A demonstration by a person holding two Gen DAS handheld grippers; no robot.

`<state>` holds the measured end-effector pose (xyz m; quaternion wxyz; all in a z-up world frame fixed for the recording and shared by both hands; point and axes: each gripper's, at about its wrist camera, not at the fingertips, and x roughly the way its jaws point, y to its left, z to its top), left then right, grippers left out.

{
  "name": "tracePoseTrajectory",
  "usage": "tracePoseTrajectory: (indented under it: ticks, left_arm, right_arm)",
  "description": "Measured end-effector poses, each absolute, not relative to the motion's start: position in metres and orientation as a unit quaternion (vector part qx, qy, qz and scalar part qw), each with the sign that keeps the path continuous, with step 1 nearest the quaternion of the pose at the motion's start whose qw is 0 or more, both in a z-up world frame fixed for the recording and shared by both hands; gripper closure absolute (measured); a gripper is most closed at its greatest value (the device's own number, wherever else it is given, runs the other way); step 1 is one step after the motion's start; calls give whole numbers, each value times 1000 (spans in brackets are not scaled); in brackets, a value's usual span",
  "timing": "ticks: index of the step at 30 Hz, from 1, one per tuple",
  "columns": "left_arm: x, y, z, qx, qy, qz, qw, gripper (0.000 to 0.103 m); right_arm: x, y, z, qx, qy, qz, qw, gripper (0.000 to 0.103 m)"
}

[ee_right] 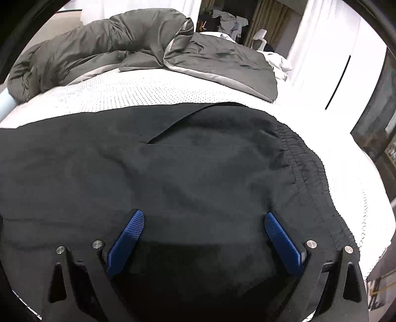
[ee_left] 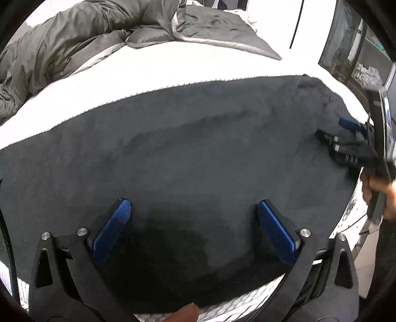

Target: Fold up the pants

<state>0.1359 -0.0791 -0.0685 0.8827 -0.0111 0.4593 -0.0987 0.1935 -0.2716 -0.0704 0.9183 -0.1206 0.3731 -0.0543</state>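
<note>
Black pants (ee_left: 185, 153) lie flat across a white bed (ee_left: 148, 67), legs laid together. My left gripper (ee_left: 193, 208) is open, its blue pads just over the cloth near the bed's front edge, holding nothing. My right gripper (ee_right: 204, 218) is open over the upper part of the pants (ee_right: 173, 161), close to the elastic waistband (ee_right: 304, 163) on the right. The right gripper also shows in the left wrist view (ee_left: 346, 133) at the far right end of the pants, held by a hand.
A rumpled grey duvet (ee_left: 74, 37) covers the back of the bed; it also shows in the right wrist view (ee_right: 123, 44). White curtains (ee_right: 321, 49) and a dark window frame (ee_left: 351, 49) stand to the right. A chair and clothes (ee_right: 235, 22) sit beyond the bed.
</note>
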Motion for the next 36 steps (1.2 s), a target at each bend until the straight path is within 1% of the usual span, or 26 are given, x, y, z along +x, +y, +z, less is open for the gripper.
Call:
tracePoseTrajectory:
  ticks: [2, 6, 8, 11, 15, 18, 21, 24, 26, 28, 30, 32, 36]
  left_arm:
    - [146, -88, -67, -14, 461, -109, 881, 1]
    - [173, -106, -79, -1, 492, -93, 865, 1]
    - [184, -104, -83, -9, 506, -77, 859, 1]
    - [189, -89, -81, -14, 507, -44, 861, 1]
    - [182, -48, -83, -14, 497, 4, 867, 1]
    - [175, -19, -80, -47, 487, 22, 872, 1]
    - [163, -29, -68, -48, 472, -1, 880, 1]
    - [153, -64, -62, -43, 468, -73, 879, 1]
    - [151, -93, -67, -15, 472, -104, 876, 1]
    - [149, -110, -74, 20, 471, -97, 877, 1]
    - [148, -107, -75, 15, 468, -100, 878, 1]
    - [146, -95, -75, 1, 467, -101, 879, 1]
    - [130, -55, -78, -15, 459, -82, 885, 1]
  right_arm:
    - [184, -260, -66, -105, 371, -14, 923, 4]
    - [172, -233, -69, -90, 379, 60, 919, 4]
    - [175, -226, -81, -100, 386, 74, 914, 4]
    - [172, -237, -88, -95, 368, 89, 921, 4]
    - [156, -261, -82, -117, 346, 23, 931, 4]
    - [152, -286, -77, -80, 344, -6, 935, 5]
    - [150, -277, -67, -77, 335, -2, 939, 4]
    - [145, -243, -63, -81, 338, 65, 935, 4]
    - [143, -217, -66, -86, 343, 107, 929, 4]
    - [144, -200, -73, -95, 353, 133, 921, 4]
    - [140, -193, -84, -109, 362, 158, 912, 4]
    - [132, -202, -87, -124, 350, 164, 914, 5]
    - [128, -260, -82, -125, 339, 87, 928, 5]
